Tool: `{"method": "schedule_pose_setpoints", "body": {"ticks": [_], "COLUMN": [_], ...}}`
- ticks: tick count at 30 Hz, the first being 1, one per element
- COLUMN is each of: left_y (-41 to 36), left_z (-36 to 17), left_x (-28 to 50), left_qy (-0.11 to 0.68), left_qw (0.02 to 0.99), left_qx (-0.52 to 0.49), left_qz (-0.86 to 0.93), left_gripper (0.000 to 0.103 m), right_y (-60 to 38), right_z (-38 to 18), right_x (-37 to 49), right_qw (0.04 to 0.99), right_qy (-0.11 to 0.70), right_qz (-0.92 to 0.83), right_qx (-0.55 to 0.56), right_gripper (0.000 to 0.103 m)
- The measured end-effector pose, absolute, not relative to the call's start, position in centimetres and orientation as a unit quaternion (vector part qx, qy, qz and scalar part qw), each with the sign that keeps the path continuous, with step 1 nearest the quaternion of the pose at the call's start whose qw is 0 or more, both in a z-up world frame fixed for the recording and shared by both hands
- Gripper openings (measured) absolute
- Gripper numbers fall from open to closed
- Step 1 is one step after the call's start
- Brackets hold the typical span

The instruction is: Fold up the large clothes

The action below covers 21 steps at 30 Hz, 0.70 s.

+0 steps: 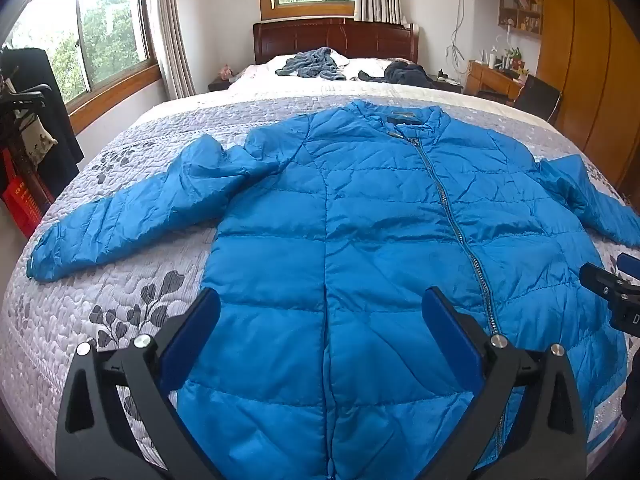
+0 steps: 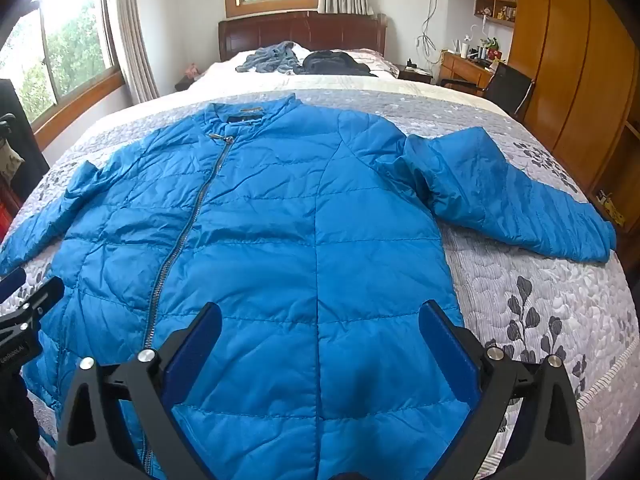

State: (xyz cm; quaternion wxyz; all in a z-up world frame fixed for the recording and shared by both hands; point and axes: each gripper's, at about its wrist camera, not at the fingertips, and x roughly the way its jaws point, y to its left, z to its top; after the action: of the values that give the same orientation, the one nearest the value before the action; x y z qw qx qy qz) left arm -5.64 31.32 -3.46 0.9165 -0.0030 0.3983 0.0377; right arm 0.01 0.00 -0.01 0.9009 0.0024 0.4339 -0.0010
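Two sleeves are spread out to the sides of the blue jacket (image 1: 360, 240), which lies flat and face up on the bed (image 1: 120, 320), zipped closed, with its collar toward the headboard (image 1: 336, 36) and its hem toward us. We hold the left hand-held gripper (image 1: 320, 340) above the lower left part of the jacket; its jaws stand wide apart and grip nothing. The right hand-held gripper (image 2: 320, 344) hangs over the lower right part in the same way, wide open and empty. We judge that folding has not yet begun and we are at the step of choosing the first grasp. The next move probably calls for lowering one gripper to a sleeve, for example the left sleeve (image 1: 120, 216) or the right sleeve (image 2: 520, 200), pinching the thin padded cloth near the cuff and bringing it across the chest; the fabric looks slippery, so the pinch must take enough material
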Motion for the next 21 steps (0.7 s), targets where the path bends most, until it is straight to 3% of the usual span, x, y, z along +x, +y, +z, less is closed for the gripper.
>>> {"method": "schedule_pose_setpoints", "body": {"ticks": [21], "left_y": [31.39], "left_z": [-3.71], "left_x": [-5.49], "left_qy": [0.399], "left_qw": [0.916], "left_qx": [-0.007], "left_qz": [0.036], "left_gripper": [0.100], "right_y": [-0.09], "right_z": [-0.63], "right_x": [0.38], "right_qw": [0.898], "right_qy": [0.441], "right_qz": [0.009], "right_qx": [0.012], "right_gripper": [0.099]}}
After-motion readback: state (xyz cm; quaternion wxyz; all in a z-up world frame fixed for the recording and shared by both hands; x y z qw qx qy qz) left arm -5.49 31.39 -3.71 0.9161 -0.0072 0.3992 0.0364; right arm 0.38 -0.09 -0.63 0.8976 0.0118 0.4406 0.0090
